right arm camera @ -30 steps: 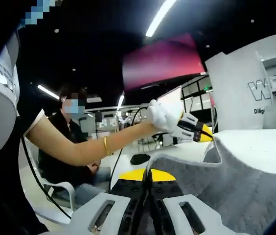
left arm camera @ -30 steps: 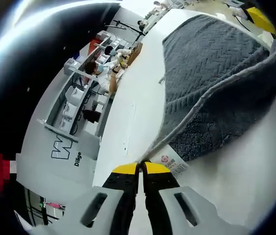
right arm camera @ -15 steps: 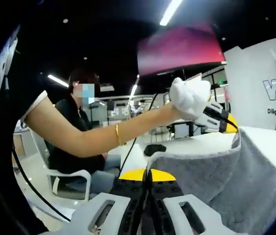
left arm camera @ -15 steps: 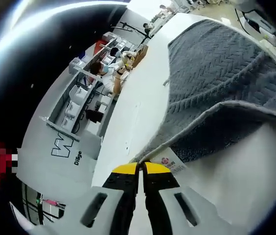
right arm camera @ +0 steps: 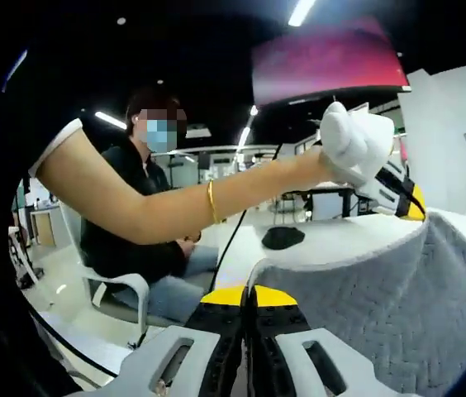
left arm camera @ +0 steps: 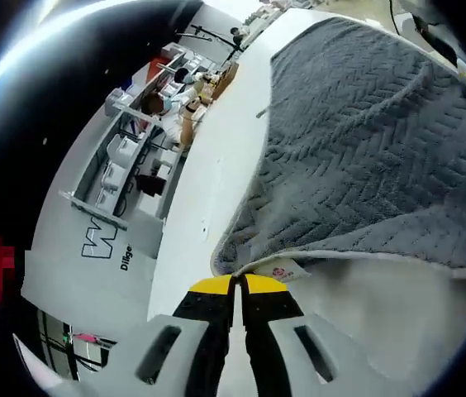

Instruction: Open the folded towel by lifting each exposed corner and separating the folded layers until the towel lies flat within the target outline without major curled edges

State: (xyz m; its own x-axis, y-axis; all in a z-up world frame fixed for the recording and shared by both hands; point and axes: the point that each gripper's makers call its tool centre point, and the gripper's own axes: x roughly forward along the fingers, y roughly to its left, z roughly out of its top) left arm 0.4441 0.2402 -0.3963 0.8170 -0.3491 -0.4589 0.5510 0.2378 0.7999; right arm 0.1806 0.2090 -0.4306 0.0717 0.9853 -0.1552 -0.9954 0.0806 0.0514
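Right at 6 o'clock in the left gripper view, the left gripper (left arm camera: 237, 285) has its yellow-tipped jaws pressed together on a corner of the grey towel (left arm camera: 365, 149), with the towel's white care label (left arm camera: 282, 271) lying just beside the tips at 4 o'clock. From that pinched corner the herringbone cloth spreads away toward 1 o'clock over the white table (left arm camera: 216, 182), its pale hem curving off toward 3 o'clock. Beyond the table edge, toward 10 o'clock, stand grey shelving and a white wall with dark lettering (left arm camera: 105, 246).

Likewise in the right gripper view, the right gripper (right arm camera: 248, 291) sits at 6 o'clock with its jaws clamped on the towel's edge (right arm camera: 365, 289), the cloth rising toward 3 o'clock. Farther off at 2 o'clock, a white-gloved hand (right arm camera: 353, 141) holds the other gripper at the towel's far corner. Behind the outstretched arm, a seated person in black (right arm camera: 142, 240) is at 9 o'clock, beside a dark object (right arm camera: 282, 238) on the table.
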